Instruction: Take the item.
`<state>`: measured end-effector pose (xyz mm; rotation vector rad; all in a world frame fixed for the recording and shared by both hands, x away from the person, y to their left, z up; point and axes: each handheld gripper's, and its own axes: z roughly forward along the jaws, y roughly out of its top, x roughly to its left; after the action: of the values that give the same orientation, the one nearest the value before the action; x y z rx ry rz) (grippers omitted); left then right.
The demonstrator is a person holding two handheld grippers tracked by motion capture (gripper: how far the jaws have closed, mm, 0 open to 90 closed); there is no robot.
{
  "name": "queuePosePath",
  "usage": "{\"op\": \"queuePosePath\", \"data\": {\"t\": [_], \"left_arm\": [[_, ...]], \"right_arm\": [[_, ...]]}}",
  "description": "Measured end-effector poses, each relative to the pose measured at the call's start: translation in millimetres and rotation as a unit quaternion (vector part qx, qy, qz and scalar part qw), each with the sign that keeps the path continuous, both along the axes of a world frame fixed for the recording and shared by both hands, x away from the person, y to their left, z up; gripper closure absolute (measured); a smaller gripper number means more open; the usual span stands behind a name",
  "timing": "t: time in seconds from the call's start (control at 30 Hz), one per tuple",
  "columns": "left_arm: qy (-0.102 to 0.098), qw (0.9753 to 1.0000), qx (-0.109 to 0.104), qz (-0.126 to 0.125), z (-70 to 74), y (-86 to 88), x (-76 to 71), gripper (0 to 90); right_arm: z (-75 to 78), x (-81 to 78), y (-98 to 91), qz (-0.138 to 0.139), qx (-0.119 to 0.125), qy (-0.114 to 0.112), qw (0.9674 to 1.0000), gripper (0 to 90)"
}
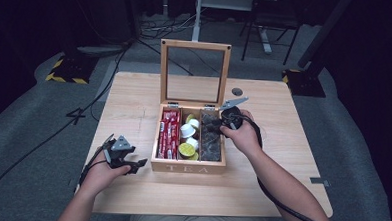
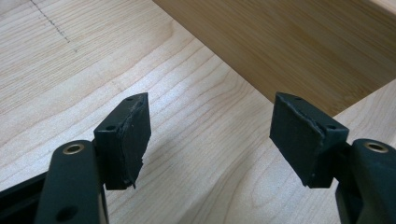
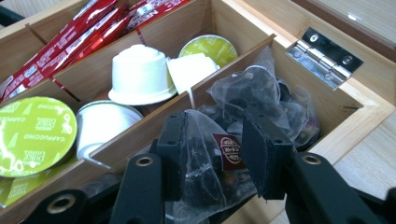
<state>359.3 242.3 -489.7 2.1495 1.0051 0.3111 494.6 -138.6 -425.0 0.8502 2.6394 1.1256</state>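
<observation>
Wooden tea box (image 1: 187, 166) stands at the middle of the worktop (image 1: 134, 93), lid raised toward the far edge. It has three compartments: red stick sachets (image 1: 169, 132) in the left one, coffee capsules (image 1: 188, 131) in the middle one, pyramid tea bags in the right one.

Right claw (image 3: 215, 156): lowered into the right compartment, at its far end near the hinge (image 3: 325, 57). Its jaws stand partly closed on either side of one translucent tea bag (image 3: 205, 161) with a dark red tag; both pads appear to press the mesh, so a grip is judged made. The bag sits among its fellows in that compartment and has not left the box.

Left claw (image 2: 210, 135): jaws apart, nothing between them, resting over bare worktop just beside the box's near left corner, in the person's left hand (image 1: 103, 174).

Step in hand, as judged: taking one tea bag from the box. The next move calls for a straight lift clear of the divider and box wall, with the hold kept firm. Risk: neighbouring bags or strings may snag and come up with it.
</observation>
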Motion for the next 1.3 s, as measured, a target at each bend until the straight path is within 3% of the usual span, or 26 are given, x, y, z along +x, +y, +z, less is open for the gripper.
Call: {"op": "queuePosePath", "data": {"t": [0.17, 0.3, 0.4, 0.47, 0.6, 0.73, 0.83, 0.97, 1.3], "left_arm": [[0.001, 1.0000, 0.000, -0.003, -0.3, -1.3, 0.1, 29.7], [0.002, 1.0000, -0.001, -0.006, 0.2, -2.1, -0.2, 29.7], [-0.001, 1.0000, 0.001, -0.007, 0.7, -2.4, -0.3, 29.7], [-0.001, 1.0000, 0.001, -0.007, 0.8, -2.6, -0.5, 29.7], [-0.003, 1.0000, 0.000, -0.008, 1.5, -2.3, -0.6, 29.7], [-0.002, 1.0000, 0.000, -0.009, 1.4, -1.9, -0.7, 29.7], [0.000, 1.0000, -0.003, -0.006, 1.3, -2.0, -1.2, 29.7], [-0.003, 1.0000, 0.000, -0.006, 1.2, -1.0, -0.6, 29.7], [-0.001, 1.0000, -0.002, -0.005, -0.4, 0.2, 0.5, 29.7]], "right_arm": [[-1.4, 3.1, -0.8, -0.007, 0.007, 0.005, 0.9999, 62.4], [-3.0, 2.6, 0.5, -0.002, -0.016, -0.007, 0.9998, 66.2], [-3.1, 0.3, 3.6, 0.011, -0.049, -0.024, 0.9984, 69.0], [-3.2, -0.3, 4.5, 0.014, -0.054, -0.025, 0.9981, 70.0], [-1.4, -6.3, 9.4, 0.030, -0.086, -0.038, 0.9951, 83.4], [1.3, -9.2, 11.1, 0.036, -0.096, -0.047, 0.9937, 90.0], [1.8, -9.6, 10.3, 0.036, -0.092, -0.045, 0.9940, 90.0], [5.9, -11.2, 5.8, 0.034, -0.066, -0.041, 0.9964, 90.0], [23.6, -16.5, -1.8, 0.035, -0.020, -0.056, 0.9976, 90.0]]}}
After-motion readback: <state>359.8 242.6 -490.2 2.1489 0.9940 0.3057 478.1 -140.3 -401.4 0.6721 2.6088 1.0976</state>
